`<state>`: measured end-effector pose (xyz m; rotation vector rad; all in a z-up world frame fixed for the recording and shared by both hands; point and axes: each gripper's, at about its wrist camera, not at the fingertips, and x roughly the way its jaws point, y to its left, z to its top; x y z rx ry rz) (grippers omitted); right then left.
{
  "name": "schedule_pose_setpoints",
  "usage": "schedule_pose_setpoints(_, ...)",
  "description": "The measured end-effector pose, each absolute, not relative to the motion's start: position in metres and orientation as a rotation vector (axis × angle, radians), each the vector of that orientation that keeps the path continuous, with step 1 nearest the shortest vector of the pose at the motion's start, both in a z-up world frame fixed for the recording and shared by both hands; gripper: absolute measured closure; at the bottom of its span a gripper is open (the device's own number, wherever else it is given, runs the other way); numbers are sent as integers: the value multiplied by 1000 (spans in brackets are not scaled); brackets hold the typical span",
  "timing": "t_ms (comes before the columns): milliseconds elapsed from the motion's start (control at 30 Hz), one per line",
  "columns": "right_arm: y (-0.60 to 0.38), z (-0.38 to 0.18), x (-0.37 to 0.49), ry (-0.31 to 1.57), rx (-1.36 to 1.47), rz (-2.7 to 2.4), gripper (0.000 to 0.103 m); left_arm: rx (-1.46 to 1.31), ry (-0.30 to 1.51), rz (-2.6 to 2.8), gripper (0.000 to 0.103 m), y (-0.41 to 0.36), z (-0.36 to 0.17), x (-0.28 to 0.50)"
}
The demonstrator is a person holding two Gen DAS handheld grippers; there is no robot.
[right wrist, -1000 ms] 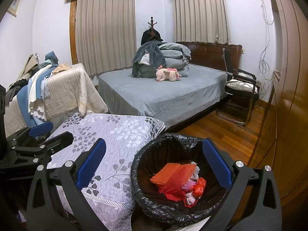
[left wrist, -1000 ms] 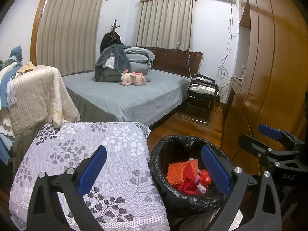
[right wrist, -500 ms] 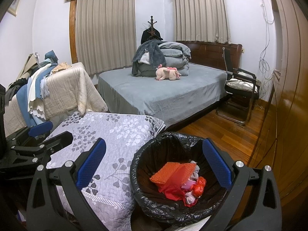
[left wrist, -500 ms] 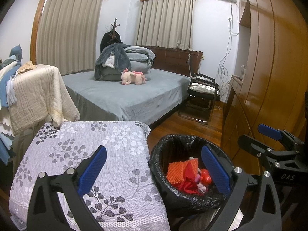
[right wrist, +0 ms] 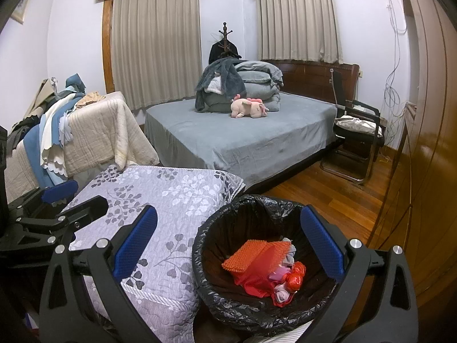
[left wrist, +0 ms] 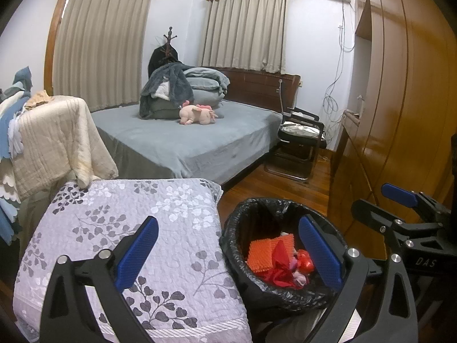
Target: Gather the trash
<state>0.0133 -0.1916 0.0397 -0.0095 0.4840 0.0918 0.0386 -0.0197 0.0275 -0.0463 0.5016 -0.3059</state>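
Note:
A bin lined with a black bag (left wrist: pixel 257 217) (right wrist: pixel 251 214) stands on the floor right of a quilt-covered surface. Inside lie an orange mesh pad (left wrist: pixel 258 253) (right wrist: pixel 248 254), red wrapping (right wrist: pixel 254 277) and small pink and red bits (right wrist: pixel 288 283). My left gripper (left wrist: pixel 228 251) is open and empty, its blue pads spanning the quilt's edge and the bin. My right gripper (right wrist: pixel 228 245) is open and empty above the bin. Each gripper shows in the other's view, the right one (left wrist: pixel 400 200) and the left one (right wrist: pixel 57 197).
The floral grey quilt (left wrist: pixel 128 228) (right wrist: pixel 177 194) covers a low surface. Behind it are a bed (left wrist: pixel 185 137) with bedding and a pink plush toy (left wrist: pixel 197 114), draped blankets at left (left wrist: pixel 54 137), a black chair (left wrist: pixel 300 140) and a wooden wardrobe (left wrist: pixel 400 114) at right.
Both views have shifted very slightly. Both grippers stay open and the trash in the bin lies as before.

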Motion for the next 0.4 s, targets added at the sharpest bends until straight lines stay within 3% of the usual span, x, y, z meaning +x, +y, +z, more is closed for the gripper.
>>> schedule_pose_setpoints(400,-192,41,15,485,-7,93,5,-52,508,-309,6,-19,27,40)
